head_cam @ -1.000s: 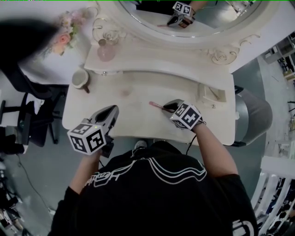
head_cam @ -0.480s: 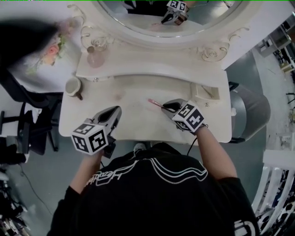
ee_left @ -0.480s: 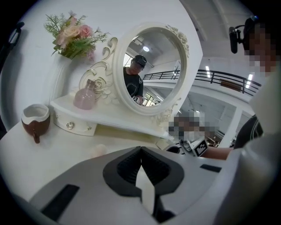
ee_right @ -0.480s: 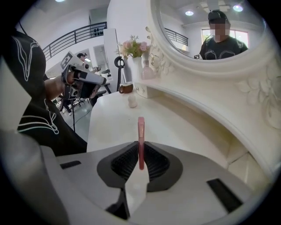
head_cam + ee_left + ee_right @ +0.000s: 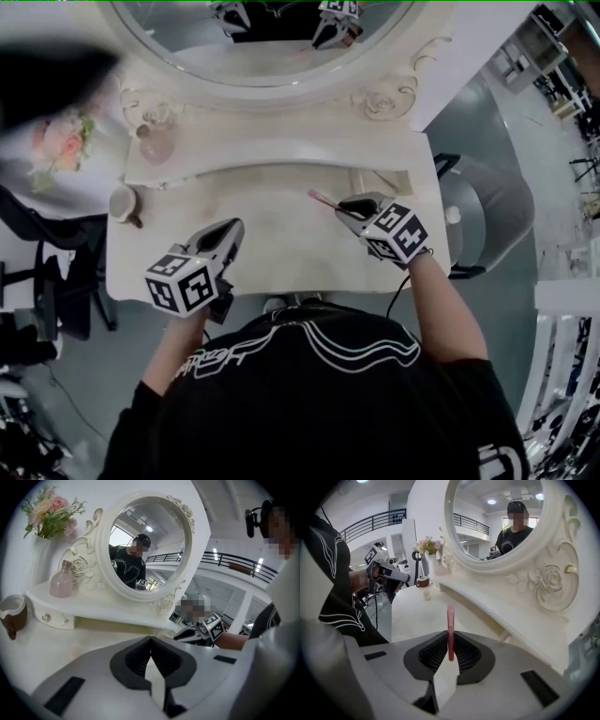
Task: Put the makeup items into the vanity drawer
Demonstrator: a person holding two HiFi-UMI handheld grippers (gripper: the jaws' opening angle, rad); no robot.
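Right gripper (image 5: 343, 203) has come up off the vanity top (image 5: 272, 248) in the last second and shifted toward the right of the head view; jaws clamped on a slim pink makeup stick (image 5: 322, 198), nearly closed around it, stick poking out past the tips toward the upper left; right gripper view shows the same stick (image 5: 450, 623) pinched upright between the pads, clear of the tabletop.

So the pick is done and the carry is under way; what looks like a small open drawer (image 5: 382, 178) sits under the raised shelf just up and right of the gripper, nearer to it than a second ago; stick not yet over it.

Left gripper (image 5: 232, 228) hangs over the lower left of the tabletop, slightly moved; its own view shows the jaws (image 5: 150, 641) together, nothing between them.

Mirror (image 5: 262, 42) at top centre; pink bottle (image 5: 155, 145) and brown-and-white cup (image 5: 122, 202) at the left, untouched; contents of the drawer too small to tell.

Next, probably: swing the stick over the drawer, lower, release.
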